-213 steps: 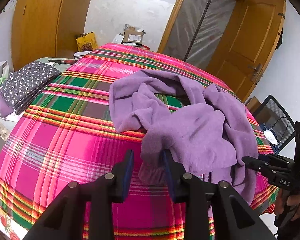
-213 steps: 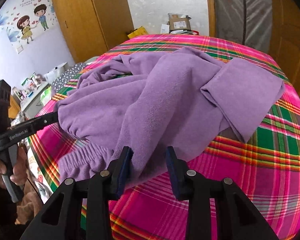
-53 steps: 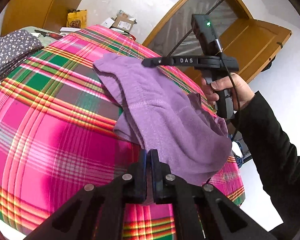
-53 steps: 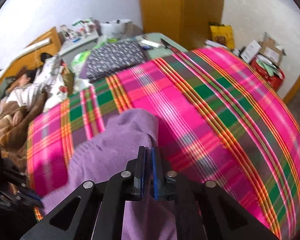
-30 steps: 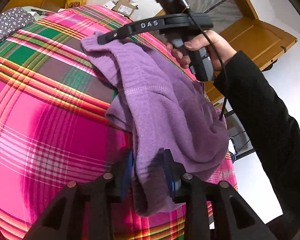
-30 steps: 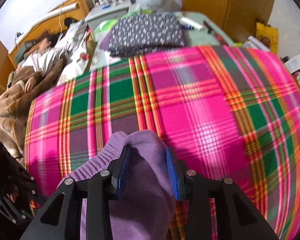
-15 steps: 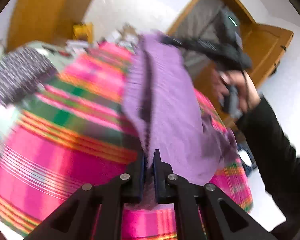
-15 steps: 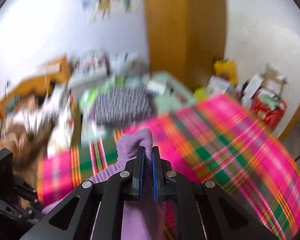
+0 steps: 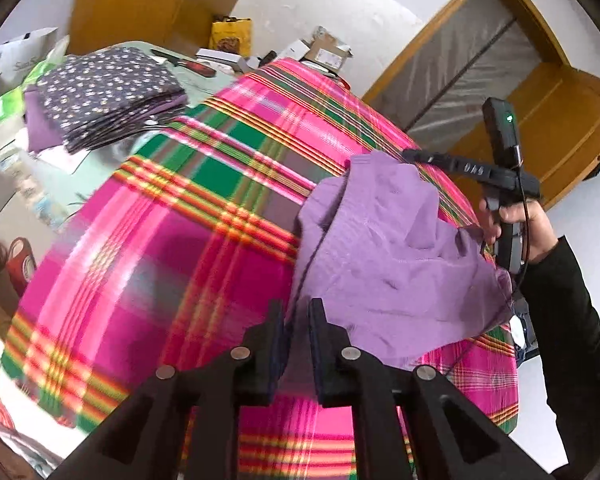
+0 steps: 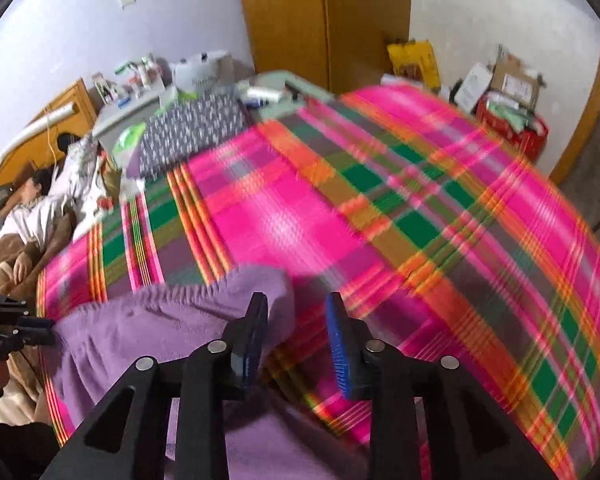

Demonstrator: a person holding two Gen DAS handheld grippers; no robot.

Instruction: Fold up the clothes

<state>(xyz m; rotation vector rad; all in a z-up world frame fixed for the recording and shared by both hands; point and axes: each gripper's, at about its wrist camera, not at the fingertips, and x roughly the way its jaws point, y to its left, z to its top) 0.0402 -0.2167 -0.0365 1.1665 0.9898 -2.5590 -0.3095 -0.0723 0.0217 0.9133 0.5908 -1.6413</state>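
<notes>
On plaid bedspread (image 9: 172, 240): crumpled purple garment (image 9: 392, 264); right hand-held gripper (image 10: 296, 332) parted.

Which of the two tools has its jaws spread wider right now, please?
The right tool: a wide gap shows between its blue pads, with the purple garment beside its left pad. The left tool shows only a narrow slot.

your left gripper (image 9: 296, 322) is matte black plastic: two flat fingers on angled linkage arms, each arm set with round silver screws. your right gripper (image 10: 296, 330) matches it, but with ribbed blue pads (image 10: 337, 344). at the right of the left wrist frame its black handle bears white lettering, a green light and a thin black cable. you wear a black long sleeve (image 9: 568, 320).
</notes>
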